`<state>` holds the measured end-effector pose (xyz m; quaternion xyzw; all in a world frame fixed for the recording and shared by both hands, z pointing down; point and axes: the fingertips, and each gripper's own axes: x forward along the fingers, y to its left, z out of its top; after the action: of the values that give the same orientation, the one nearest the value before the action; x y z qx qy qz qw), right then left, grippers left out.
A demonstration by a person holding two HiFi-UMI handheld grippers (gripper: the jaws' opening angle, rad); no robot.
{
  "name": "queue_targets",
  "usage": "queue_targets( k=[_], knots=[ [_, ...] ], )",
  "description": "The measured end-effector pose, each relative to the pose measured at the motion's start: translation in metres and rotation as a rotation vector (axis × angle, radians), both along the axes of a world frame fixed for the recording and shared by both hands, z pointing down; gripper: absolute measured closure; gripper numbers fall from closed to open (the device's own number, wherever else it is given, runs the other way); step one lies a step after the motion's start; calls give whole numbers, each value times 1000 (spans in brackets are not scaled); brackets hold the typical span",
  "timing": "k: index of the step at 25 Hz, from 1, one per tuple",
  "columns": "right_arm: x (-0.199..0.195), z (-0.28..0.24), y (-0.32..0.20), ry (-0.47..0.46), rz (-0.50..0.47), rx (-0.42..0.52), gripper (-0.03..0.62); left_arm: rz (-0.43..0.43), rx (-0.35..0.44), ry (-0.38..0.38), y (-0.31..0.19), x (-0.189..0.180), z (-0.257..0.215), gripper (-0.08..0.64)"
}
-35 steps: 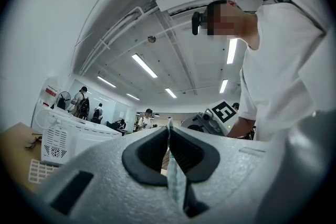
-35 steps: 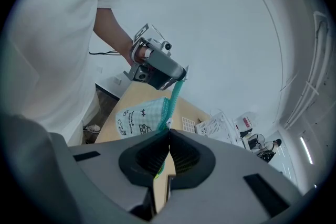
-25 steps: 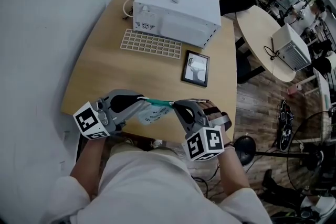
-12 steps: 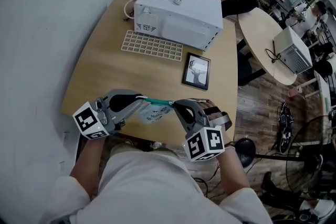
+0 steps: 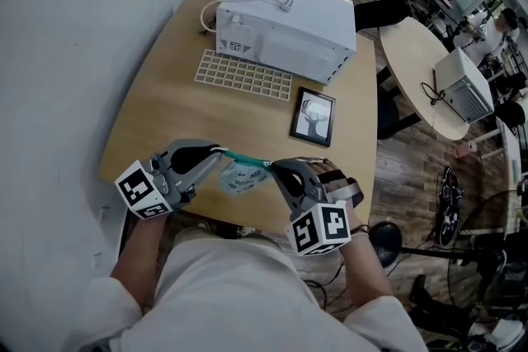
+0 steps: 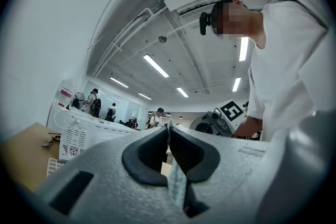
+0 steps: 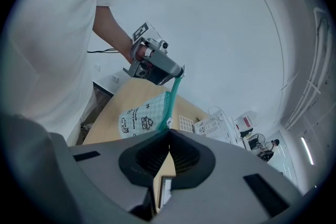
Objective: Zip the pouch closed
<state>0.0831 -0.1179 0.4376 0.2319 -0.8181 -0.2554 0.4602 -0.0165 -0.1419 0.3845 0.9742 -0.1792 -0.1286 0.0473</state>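
Hanging above the near edge of the bench [image 5: 165, 119], the pouch [image 5: 239, 179] is a pale checked bag printed with small figures. It is suspended below its teal zip [image 5: 245, 159], which runs taut between the two claws.

Left claw [image 5: 221, 153]: pressed together on one end of the pouch. A strip of the fabric shows between its pads in the left gripper view.

Right claw [image 5: 271, 167]: pressed together on the zip pull [image 7: 168, 124] at the opposite end of the zip.

Whether the bottom of the pouch touches the bench cannot be determined.

Farther back on the bench lies a picture frame [image 5: 313, 117]. Beyond it, to the left, is a white grid panel [image 5: 243, 77]. Just behind the panel stands a white box-shaped appliance [image 5: 289, 16] with a cable lying on top.
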Motion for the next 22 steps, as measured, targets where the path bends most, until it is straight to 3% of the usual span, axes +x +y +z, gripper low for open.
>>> queue_targets(
  k=[3, 22],
  knots=[
    [8, 5, -5, 21, 22, -4, 588, -35, -14, 14, -8, -11, -1, 537],
    [0, 3, -25, 6, 39, -21, 588, -51, -18, 21, -28, -28, 0, 537]
  ],
)
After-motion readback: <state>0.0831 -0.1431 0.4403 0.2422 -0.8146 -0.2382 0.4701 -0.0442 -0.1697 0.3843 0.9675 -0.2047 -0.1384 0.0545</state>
